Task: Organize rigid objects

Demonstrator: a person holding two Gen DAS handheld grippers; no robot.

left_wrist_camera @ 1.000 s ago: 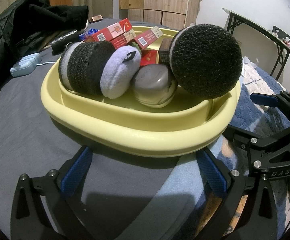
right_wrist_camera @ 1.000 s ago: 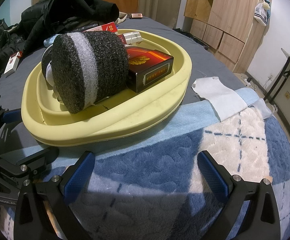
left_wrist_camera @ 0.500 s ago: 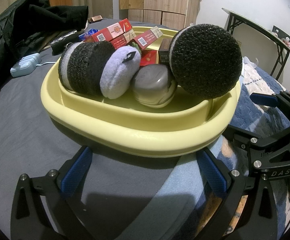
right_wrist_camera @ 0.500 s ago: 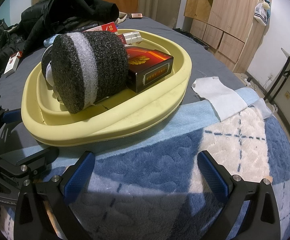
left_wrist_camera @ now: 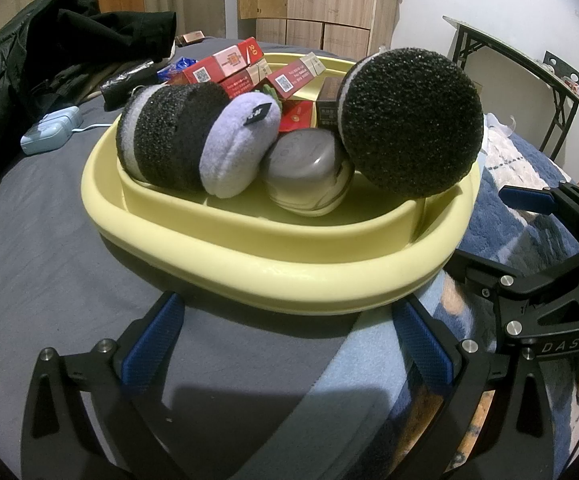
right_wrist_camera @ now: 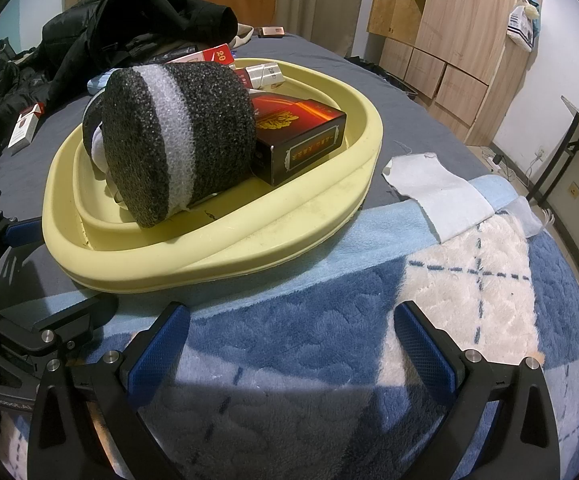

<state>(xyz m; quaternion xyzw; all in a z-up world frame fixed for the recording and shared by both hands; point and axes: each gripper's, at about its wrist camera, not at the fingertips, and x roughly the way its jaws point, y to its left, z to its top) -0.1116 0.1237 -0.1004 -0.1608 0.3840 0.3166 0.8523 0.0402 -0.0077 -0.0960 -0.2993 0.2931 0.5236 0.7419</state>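
**While both your grippers stand open, the loaded basin sits just ahead**

While your left gripper point(left_wrist_camera: 289, 344) hovers with its blue pads spread wide and nothing between them, the yellow basin point(left_wrist_camera: 273, 268) lies just beyond its fingertips on the grey sheet point(left_wrist_camera: 37, 264). Your right gripper point(right_wrist_camera: 289, 344) is likewise spread and empty, over the blue-and-white blanket point(right_wrist_camera: 329, 344), with the basin's rim near its left finger. Inside the basin you have two black foam rolls: one point(left_wrist_camera: 409, 124) leans against the right-hand wall, the other point(left_wrist_camera: 169, 136) lies on its side at the left, touching a lilac plush pad point(left_wrist_camera: 237, 148). A silver-lidded jar point(left_wrist_camera: 305, 168) rests between them. Red packets point(left_wrist_camera: 225, 68) are stacked behind, and a dark red box point(right_wrist_camera: 301, 136) lies beside the big roll. A black jacket point(left_wrist_camera: 49, 48) is heaped well beyond.
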